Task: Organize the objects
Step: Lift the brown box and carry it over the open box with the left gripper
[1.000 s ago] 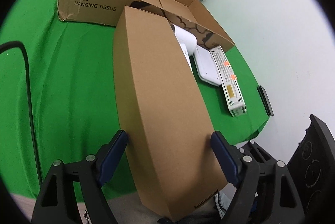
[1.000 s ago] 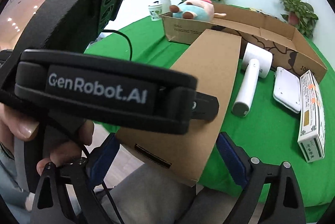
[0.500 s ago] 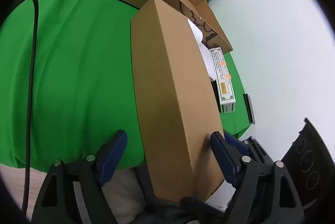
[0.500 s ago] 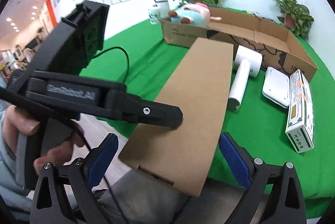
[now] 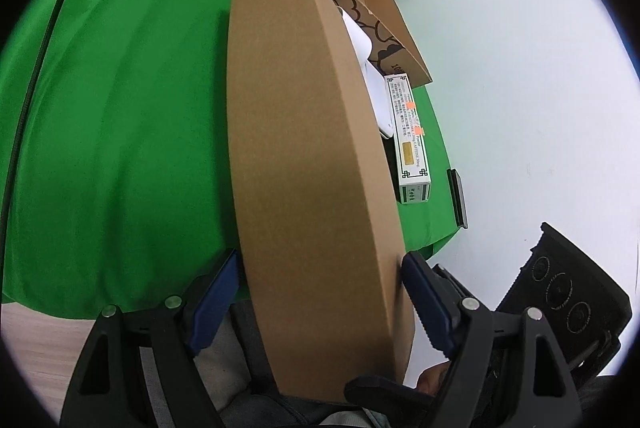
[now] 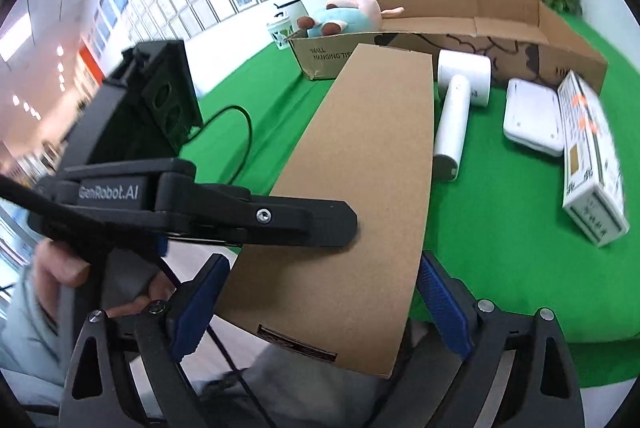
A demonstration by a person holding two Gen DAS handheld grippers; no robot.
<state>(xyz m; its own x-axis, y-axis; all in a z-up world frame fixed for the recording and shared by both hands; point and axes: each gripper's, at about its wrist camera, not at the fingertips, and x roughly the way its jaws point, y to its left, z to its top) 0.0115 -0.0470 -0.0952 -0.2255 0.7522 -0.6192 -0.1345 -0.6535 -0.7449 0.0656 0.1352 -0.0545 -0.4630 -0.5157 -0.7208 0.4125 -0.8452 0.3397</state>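
A long brown cardboard box (image 5: 312,132) reaches from my lap out over the green table (image 5: 120,128). My left gripper (image 5: 320,294) is shut on its near end, a blue pad on each side. In the right wrist view one left finger (image 6: 280,216) lies across the long box's broad top face (image 6: 360,168). My right gripper (image 6: 320,292) straddles the same near end, and its jaws are closing. The right pad is at the box's edge, while a thin gap shows at the left pad. A hand (image 6: 60,264) holds the left gripper's handle.
An open "WALL HANGING TISSUE" carton (image 6: 500,16) with a plush toy (image 6: 344,16) in it stands at the back. A white hair dryer (image 6: 456,108), a white flat device (image 6: 530,116) and a white printed box (image 6: 588,156) lie right of the long box. A black cable (image 6: 244,132) runs on the left.
The left gripper has rolled with the long box still in it. The right gripper's pads opened wider, then came in close to the box's two edges.
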